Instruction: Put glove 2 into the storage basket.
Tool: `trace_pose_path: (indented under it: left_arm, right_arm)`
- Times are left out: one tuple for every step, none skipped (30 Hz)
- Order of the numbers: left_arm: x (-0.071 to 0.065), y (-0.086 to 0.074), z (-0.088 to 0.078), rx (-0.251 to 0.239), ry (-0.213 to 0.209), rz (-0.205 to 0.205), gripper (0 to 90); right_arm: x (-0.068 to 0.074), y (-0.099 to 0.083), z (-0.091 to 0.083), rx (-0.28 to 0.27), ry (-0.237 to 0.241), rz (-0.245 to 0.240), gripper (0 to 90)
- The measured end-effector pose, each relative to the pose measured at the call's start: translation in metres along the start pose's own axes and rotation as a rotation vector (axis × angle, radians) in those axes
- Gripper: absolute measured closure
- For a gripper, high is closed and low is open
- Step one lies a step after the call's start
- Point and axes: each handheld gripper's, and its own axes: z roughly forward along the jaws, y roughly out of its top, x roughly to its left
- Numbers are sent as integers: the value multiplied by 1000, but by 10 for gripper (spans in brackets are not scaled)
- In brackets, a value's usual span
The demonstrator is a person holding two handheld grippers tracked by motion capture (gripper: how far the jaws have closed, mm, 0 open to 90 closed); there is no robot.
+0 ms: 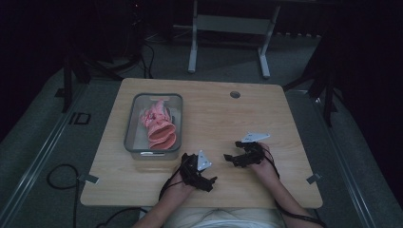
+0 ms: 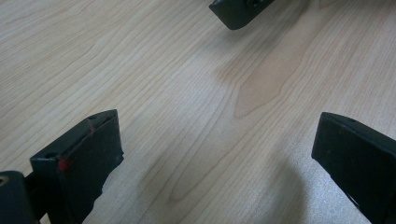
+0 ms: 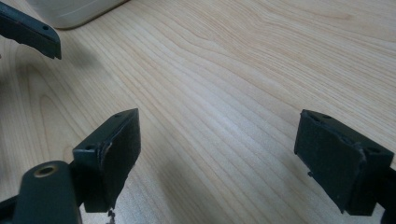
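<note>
A grey bin (image 1: 129, 124) stands on the left of the wooden table (image 1: 228, 118), holding a crumpled pink item (image 1: 160, 126) that looks like fabric. My left gripper (image 1: 210, 182) rests near the front edge, right of the bin's near corner, jaws open over bare wood (image 2: 215, 126). My right gripper (image 1: 230, 157) lies close by on the right, pointing left, also open with nothing between its jaws (image 3: 217, 119). The two face each other a short gap apart. One jaw of the right gripper (image 2: 238, 11) shows in the left gripper view, and one of the left gripper (image 3: 32, 32) in the right gripper view.
A round cable hole (image 1: 235, 94) sits near the table's far edge. The bin's pale corner (image 3: 74, 11) shows in the right gripper view. A desk frame (image 1: 228, 28) stands on the floor beyond the table, and cables (image 1: 62, 178) lie on the floor at the left.
</note>
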Motion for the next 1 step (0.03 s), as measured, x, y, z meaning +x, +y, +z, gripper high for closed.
trace_pose_path:
  left_arm:
    - [0,0,0,0,-2,1,14]
  right_arm:
    - [0,0,0,0,-2,-1,144]
